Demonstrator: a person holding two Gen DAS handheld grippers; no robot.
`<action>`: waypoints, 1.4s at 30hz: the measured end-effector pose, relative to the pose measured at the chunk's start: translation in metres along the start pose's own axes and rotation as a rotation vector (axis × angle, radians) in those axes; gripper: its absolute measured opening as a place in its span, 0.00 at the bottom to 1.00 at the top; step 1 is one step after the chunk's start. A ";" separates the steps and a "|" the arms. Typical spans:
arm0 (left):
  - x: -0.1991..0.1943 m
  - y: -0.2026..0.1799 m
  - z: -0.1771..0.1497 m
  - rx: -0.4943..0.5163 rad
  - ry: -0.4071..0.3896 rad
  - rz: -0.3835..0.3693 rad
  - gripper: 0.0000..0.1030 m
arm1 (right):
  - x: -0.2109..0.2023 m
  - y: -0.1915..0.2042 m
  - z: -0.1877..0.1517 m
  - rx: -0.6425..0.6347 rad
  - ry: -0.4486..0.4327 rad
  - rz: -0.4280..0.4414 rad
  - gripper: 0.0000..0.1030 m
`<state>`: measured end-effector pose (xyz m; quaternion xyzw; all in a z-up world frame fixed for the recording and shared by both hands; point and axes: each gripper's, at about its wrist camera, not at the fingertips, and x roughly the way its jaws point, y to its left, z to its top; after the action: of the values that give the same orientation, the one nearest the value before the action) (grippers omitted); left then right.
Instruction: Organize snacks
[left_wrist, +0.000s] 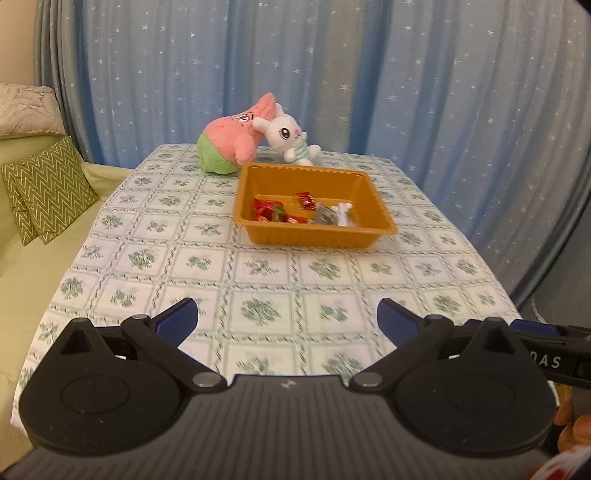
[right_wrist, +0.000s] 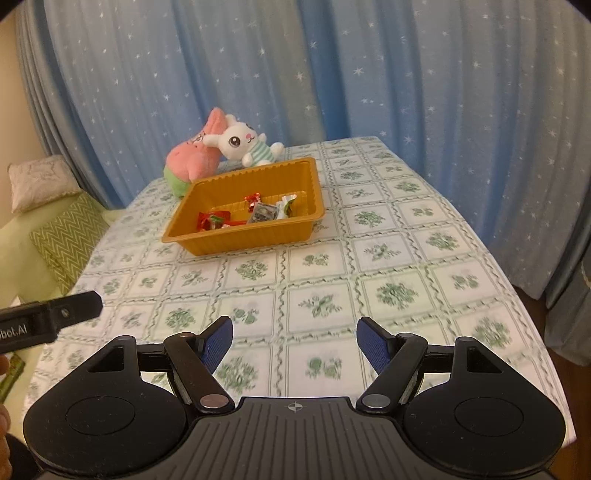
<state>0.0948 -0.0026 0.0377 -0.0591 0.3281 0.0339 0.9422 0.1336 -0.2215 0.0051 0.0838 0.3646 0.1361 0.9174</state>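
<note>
Closest to you, your left gripper (left_wrist: 286, 317) hangs over the near part of the table with its blue-padded fingers (left_wrist: 176, 320) spread wide and nothing between them — only the patterned cloth shows in the gap. Your right gripper (right_wrist: 294, 339) sits just beside it, jaws likewise standing apart and empty; one of its arms pokes in at the right edge of the left wrist view, and the left one's arm shows at the left edge of the right wrist view. Part of your hand (left_wrist: 570, 424) is visible at the lower right corner of the left view.

Under both tools lies the tablecloth (right_wrist: 388, 258), white with green floral squares, bare between the grippers and the tray.

Further out, well apart from both grippers, the orange tray (left_wrist: 314, 236) rests on the cloth. The snacks are inside it — red-wrapped candies (left_wrist: 269, 212) toward its left, a grey packet (left_wrist: 325, 214) and a white-wrapped sweet (left_wrist: 343, 214) toward its right.

Just behind the tray, a pink and green plush (left_wrist: 231, 142) leans against a white rabbit plush (left_wrist: 286, 138), the two touching.

Off to the left, green zigzag cushions (left_wrist: 44, 188) sit on a sofa, and a blue star-dotted curtain (left_wrist: 406, 74) fills the background.
</note>
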 end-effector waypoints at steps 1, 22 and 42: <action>-0.006 -0.002 -0.002 -0.006 0.002 -0.005 0.99 | -0.007 0.000 -0.002 0.002 0.000 0.000 0.72; -0.081 -0.018 -0.041 -0.028 0.019 -0.002 1.00 | -0.099 0.017 -0.031 -0.091 -0.026 -0.001 0.72; -0.098 -0.023 -0.045 -0.003 -0.010 -0.018 1.00 | -0.116 0.027 -0.035 -0.121 -0.057 -0.018 0.72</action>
<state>-0.0072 -0.0338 0.0662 -0.0633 0.3226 0.0263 0.9441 0.0235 -0.2300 0.0623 0.0284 0.3303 0.1471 0.9319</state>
